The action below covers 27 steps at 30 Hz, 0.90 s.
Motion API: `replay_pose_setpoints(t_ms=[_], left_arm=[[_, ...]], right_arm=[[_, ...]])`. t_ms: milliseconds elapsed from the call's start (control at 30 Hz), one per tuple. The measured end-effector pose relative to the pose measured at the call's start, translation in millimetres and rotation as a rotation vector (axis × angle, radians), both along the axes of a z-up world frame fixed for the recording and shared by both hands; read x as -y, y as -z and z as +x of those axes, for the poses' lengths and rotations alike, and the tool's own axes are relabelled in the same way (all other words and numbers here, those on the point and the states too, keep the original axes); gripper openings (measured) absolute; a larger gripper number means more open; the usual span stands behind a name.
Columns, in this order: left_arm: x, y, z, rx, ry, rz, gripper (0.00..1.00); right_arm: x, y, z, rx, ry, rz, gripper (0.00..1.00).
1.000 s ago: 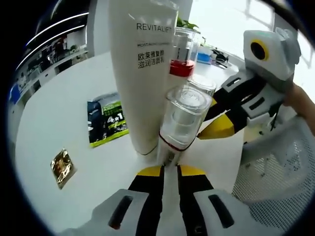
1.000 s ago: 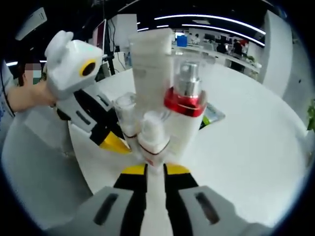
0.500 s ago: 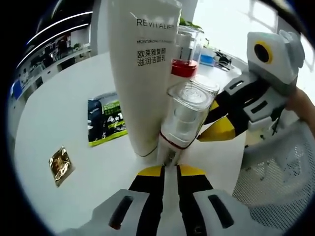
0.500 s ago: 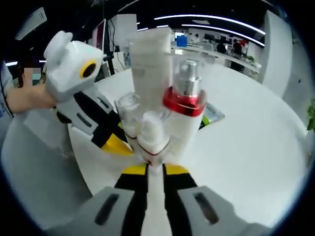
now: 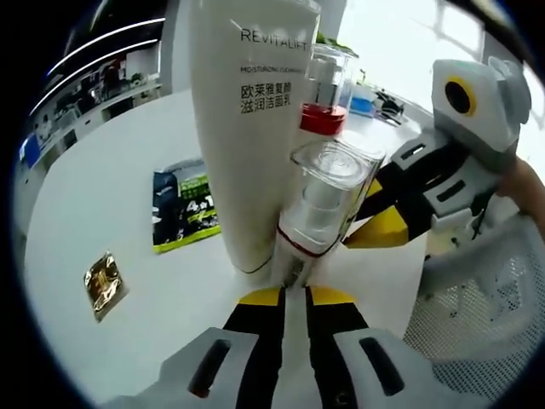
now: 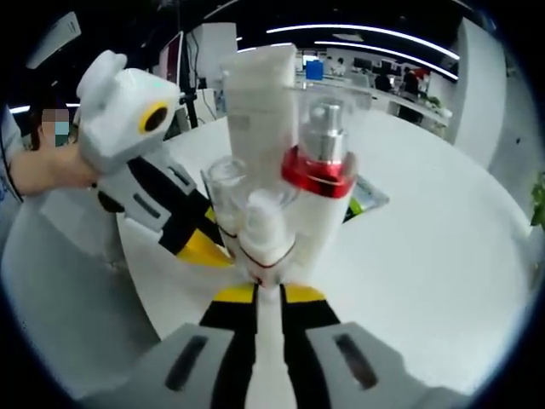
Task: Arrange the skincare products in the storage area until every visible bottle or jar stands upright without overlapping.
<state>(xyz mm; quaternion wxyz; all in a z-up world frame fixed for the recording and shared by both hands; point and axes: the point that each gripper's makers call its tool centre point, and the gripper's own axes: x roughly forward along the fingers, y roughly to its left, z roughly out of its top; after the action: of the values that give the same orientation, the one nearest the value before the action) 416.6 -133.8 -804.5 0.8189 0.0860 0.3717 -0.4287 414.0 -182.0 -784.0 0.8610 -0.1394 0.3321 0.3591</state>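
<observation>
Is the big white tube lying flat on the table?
No, in the left gripper view the big white tube stands upright on the white table, beside the clear-capped bottle.

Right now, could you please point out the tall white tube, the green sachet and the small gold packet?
Tall white tube (image 5: 249,145), left gripper view, on its printed front.
Green sachet (image 5: 184,209), left gripper view, on its middle.
Small gold packet (image 5: 104,282), left gripper view, on its centre.

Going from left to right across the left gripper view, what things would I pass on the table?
Gold foil sachet → green and black packet → tall white Revitalift tube → clear-capped small bottle → the right gripper.
</observation>
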Motion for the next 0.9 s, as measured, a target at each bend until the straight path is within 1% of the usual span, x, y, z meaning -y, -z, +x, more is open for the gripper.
replay_pose_setpoints(t_ms=[400,500,767,800,900], left_arm=[[-3,-1.2,-1.9,0.013,0.019,0.013,0.08],[-4,-4.9,-4.2,0.017,0.029,0.009,0.09],[-13,-11.8,-7.0,0.044,0.055,0.021,0.13],[-13,-13.3,-6.4,0.054,0.056,0.02,0.14],[-16,-17.3,-7.5,0.056,0.062,0.018,0.17]], right_arm=[[2,-0.6,-2,0.002,0.006,-0.01,0.12],[2,-1.8,-3,0.005,0.006,-0.014,0.13],[2,-9.0,-8,0.022,0.007,-0.039,0.18],[2,-10.3,-9,0.024,0.006,-0.04,0.18],[2,-13.0,-10,0.028,0.009,-0.043,0.22]])
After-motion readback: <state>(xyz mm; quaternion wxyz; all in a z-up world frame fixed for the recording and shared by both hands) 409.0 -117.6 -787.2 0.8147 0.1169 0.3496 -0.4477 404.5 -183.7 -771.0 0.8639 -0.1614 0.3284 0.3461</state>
